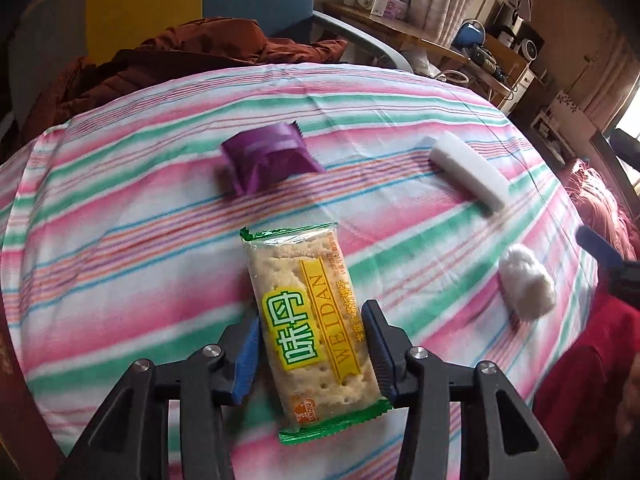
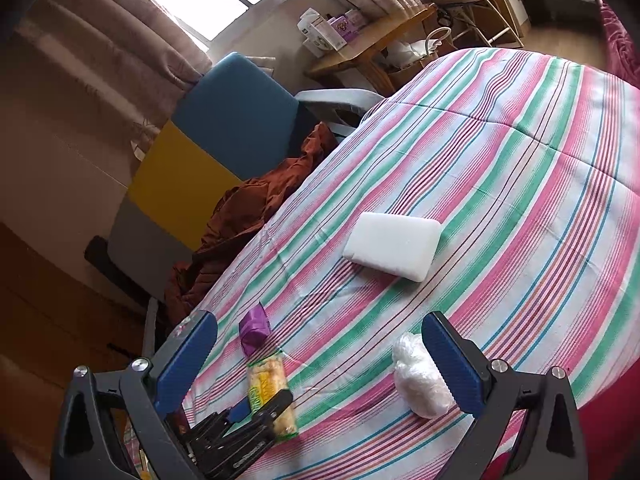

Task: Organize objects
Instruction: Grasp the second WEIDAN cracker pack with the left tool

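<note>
Cracker packet [image 1: 310, 328] flat on striped bed cover [image 1: 120, 208], between jaws of left gripper [image 1: 312, 344], pads at its long edges. Light, slick film, brittle contents: clamp mid-length, gently. Right gripper [image 2: 320, 360] jaws apart, empty.

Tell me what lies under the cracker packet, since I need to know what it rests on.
The cracker packet lies flat on the striped bedsheet, between the left gripper's fingers. What lies directly beneath the packet is covered.

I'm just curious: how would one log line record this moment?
left gripper: closed on cracker packet | right gripper: open, empty | purple packet: on bedspread
</note>
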`<state>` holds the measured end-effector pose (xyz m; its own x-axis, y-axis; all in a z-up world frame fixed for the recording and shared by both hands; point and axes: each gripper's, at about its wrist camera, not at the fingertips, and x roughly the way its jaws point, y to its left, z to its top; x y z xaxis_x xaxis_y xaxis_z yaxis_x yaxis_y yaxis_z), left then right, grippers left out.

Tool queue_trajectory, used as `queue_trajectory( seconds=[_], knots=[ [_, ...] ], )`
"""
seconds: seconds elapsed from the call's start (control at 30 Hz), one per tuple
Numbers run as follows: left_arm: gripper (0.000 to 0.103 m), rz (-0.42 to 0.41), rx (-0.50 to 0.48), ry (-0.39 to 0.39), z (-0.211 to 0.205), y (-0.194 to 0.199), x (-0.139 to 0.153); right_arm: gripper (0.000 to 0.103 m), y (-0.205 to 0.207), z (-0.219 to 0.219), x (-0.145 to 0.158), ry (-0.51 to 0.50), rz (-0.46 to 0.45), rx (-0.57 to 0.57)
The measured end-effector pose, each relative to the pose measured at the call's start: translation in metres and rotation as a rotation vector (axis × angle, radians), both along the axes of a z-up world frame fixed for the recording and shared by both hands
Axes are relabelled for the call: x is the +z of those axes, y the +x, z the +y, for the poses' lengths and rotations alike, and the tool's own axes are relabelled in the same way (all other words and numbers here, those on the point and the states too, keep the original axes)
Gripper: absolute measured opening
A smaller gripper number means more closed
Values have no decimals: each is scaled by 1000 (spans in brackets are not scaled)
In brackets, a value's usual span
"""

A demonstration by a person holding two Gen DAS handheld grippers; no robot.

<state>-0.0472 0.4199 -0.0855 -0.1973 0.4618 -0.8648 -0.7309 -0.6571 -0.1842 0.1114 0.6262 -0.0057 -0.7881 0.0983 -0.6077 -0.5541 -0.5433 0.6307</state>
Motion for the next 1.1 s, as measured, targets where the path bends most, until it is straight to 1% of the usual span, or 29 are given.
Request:
queue_trajectory(
  seconds=[0.17, 0.23, 0.33, 0.4, 0.5, 0.6, 0.63, 0.67, 0.73, 0.83, 1.0, 1.03, 1.07, 1.1],
  knots=[
    [48, 29, -39, 14, -33, 34, 1, 103, -11, -5, -6, 1, -55, 44],
    [48, 28, -55, 22, -44, 41, 1, 103, -19, -8, -9, 2, -93, 79],
    [48, 24, -71, 42, -62, 46, 1, 103, -34, -12, -11, 6, -142, 159],
    [48, 17, -69, 57, -71, 47, 1, 103, -47, -14, -7, 66, -198, 215],
    [48, 13, -72, 71, -74, 46, 0, 103, -72, -10, -2, 229, -317, 290],
    [48, 15, -74, 82, -75, 47, -1, 103, -97, 6, -12, 362, -474, 346],
    [48, 19, -75, 86, -75, 47, -1, 103, -103, 14, -17, 391, -521, 360],
    [48, 22, -76, 89, -75, 48, -1, 103, -108, 23, -23, 403, -555, 377],
    [48, 22, -77, 96, -76, 47, -2, 103, -118, 37, -37, 394, -594, 415],
    [48, 13, -77, 110, -76, 45, -3, 103, -132, 50, -53, 391, -631, 443],
    [48, 8, -74, 124, -77, 44, -4, 102, -153, 58, -75, 415, -691, 474],
    [48, 9, -74, 125, -77, 44, -4, 100, -155, 59, -80, 409, -703, 478],
    [48, 10, -73, 126, -77, 44, -4, 91, -155, 58, -85, 396, -718, 482],
    [48, 12, -72, 129, -78, 44, -4, 83, -154, 58, -85, 383, -695, 477]
  ],
)
